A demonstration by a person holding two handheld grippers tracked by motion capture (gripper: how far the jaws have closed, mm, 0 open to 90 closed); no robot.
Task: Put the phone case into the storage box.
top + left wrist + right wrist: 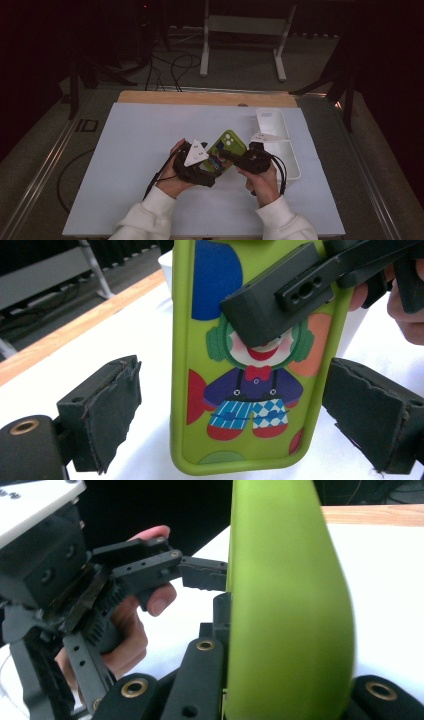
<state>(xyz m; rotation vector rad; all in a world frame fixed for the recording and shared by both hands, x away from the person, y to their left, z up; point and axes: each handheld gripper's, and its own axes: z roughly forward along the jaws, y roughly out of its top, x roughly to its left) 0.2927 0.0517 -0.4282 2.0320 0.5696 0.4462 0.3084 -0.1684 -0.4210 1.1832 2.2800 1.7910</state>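
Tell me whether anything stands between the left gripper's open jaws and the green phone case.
Nothing visible does. The phone case hangs between the left gripper's two pads, with bare gaps on both sides. The right gripper is clamped on the case higher up, above the left pads, not in those gaps.
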